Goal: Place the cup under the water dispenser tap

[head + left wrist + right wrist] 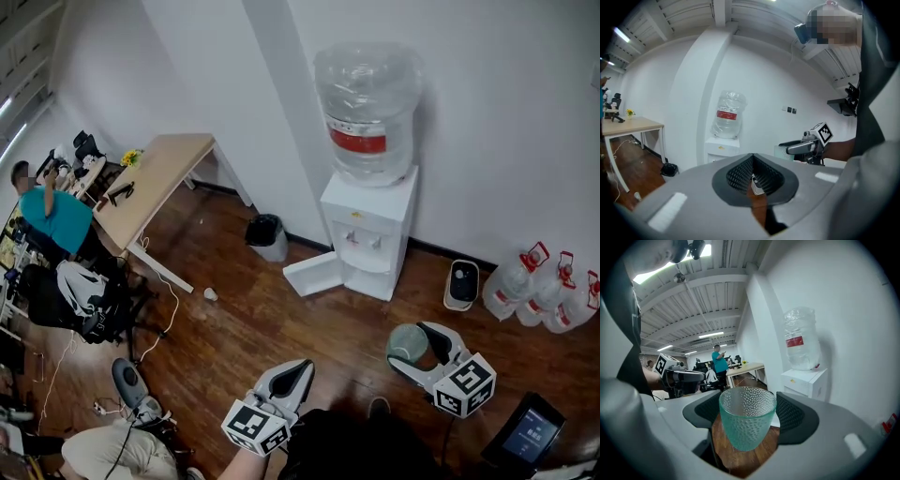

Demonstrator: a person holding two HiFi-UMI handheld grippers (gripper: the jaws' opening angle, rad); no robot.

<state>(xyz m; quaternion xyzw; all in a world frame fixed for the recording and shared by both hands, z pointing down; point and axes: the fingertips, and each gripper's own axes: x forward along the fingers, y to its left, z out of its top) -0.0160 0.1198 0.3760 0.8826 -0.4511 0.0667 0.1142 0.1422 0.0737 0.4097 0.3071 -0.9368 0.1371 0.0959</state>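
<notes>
The right gripper (pixel 411 345) clasps a teal, dimpled glass cup (pixel 746 418) upright between its jaws, above the brown wooden floor (pixel 281 323). Ahead of it, well apart, stands the white water dispenser (pixel 367 234) topped with a clear plastic bottle (pixel 366 108). The left gripper (pixel 752 157) alongside is clenched on nothing.

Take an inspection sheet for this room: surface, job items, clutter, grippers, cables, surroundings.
Surface: wooden floor.
Job's things: green cup held in the air; water dispenser at the wall, lower door open.
Clutter: black bin, spare bottles.
Grippers: right gripper shut on cup; left gripper shut, empty.
Cables: white cable beside the desk.
Surroundings: white walls, person at desk.
</notes>
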